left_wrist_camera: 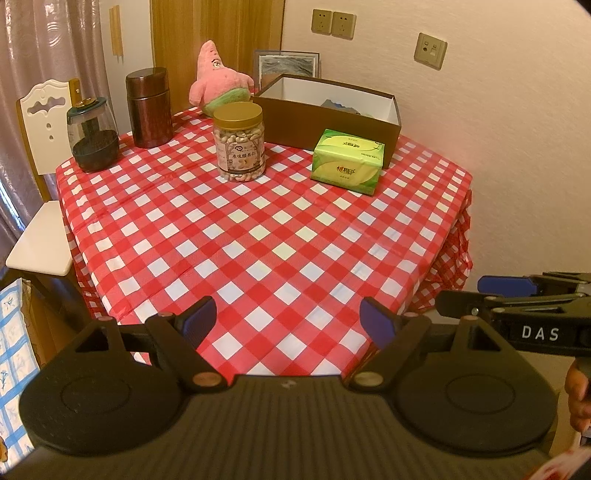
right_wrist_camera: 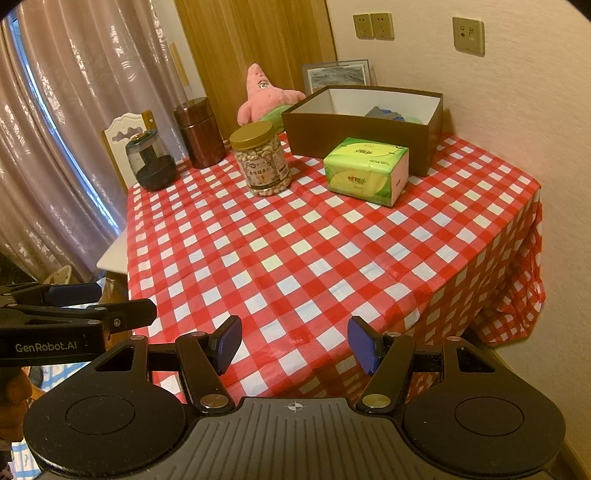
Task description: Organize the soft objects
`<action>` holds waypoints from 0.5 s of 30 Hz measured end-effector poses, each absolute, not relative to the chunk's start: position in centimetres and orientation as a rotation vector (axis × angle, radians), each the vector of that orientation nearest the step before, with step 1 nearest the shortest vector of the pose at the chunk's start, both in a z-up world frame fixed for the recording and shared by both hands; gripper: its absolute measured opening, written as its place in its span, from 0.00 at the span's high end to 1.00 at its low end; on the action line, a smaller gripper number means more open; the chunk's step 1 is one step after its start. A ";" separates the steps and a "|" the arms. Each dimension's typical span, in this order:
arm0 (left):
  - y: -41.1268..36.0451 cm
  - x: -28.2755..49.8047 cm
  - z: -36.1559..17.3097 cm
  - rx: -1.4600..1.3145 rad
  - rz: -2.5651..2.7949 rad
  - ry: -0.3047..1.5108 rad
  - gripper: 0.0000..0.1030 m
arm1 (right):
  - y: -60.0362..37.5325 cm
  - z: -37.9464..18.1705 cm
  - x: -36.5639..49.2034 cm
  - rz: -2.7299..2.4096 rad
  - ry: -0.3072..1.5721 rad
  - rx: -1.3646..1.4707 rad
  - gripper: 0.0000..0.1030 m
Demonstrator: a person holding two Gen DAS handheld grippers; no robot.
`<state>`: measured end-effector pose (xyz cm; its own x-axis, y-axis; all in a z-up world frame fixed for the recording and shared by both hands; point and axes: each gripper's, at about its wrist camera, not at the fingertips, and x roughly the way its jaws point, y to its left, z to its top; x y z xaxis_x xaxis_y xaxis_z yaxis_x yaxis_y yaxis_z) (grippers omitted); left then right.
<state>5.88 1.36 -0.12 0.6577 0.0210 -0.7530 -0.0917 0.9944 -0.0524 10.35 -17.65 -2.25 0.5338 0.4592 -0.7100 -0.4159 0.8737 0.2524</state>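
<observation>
Checked tablecloth [left_wrist_camera: 258,236], approach step: both grippers, left [left_wrist_camera: 288,317] and right [right_wrist_camera: 293,341], wide and empty; next, reach the tissue pack [left_wrist_camera: 347,160] beside the box [left_wrist_camera: 325,122].

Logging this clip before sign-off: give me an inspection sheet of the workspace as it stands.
Surface: table under a red-and-white checked cloth, near half bare.
Job's things: pink plush toy at the far edge beside the brown box; green tissue pack in front of the box; box open, something dark inside, unclear what.
Clutter: nut jar, brown canister, glass jar with a dark base.
Grippers: left gripper open, empty; right gripper open, empty; both at the near edge.
Cables: nothing seen.
Surroundings: white chair, curtain, wall sockets, framed picture.
</observation>
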 end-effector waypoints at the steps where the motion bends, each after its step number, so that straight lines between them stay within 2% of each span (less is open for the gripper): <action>1: 1.4 5.9 -0.1 -0.088 0.064 0.851 0.19 | -17.7 -2.2 10.3 0.522 0.862 0.055 0.38; 15: 1.1 6.0 -0.1 -0.088 0.062 0.850 0.19 | -17.7 -2.2 10.3 0.522 0.861 0.054 0.38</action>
